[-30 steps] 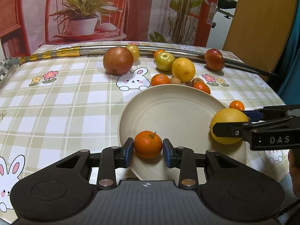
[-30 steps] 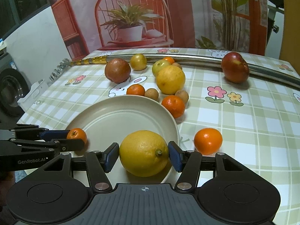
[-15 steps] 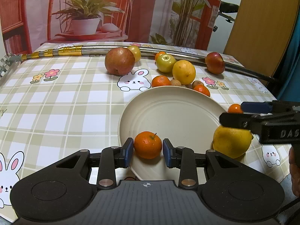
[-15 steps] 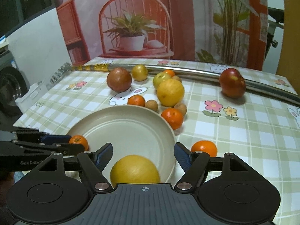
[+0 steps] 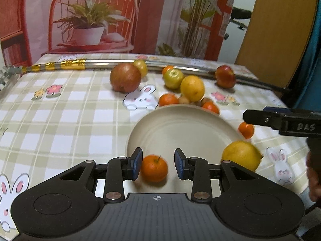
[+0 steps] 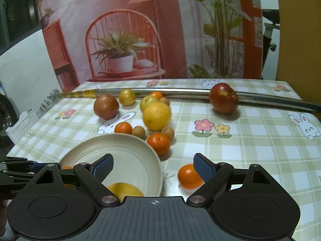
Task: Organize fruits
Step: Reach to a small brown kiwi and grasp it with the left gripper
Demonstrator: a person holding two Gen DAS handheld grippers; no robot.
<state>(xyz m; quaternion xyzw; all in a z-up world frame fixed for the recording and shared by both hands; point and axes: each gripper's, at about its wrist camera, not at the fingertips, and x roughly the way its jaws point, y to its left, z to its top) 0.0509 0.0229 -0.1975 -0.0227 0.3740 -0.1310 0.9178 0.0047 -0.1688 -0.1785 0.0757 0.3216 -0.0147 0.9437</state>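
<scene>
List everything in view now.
plate: 1, cream, centre
lemon: 1, yellow, on plate
plate mandarin: 1, orange, on plate
loose mandarins: 4, orange, off plate
citrus: 1, yellow, beyond plate
green apple: 1, green, behind citrus
red apple: 1, red, by rod
pomegranate: 1, red-brown, left
small fruit: 1, yellow, by rod
brown fruits: 3, tan, beyond plate
rod: 1, silver, far edge
left gripper: 1, black, loosely around plate mandarin
right gripper: 1, black, opening, empty

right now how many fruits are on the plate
2: a tangerine at the near edge of the plate in the left wrist view, and a lemon at its right side. None seem hidden.
</scene>
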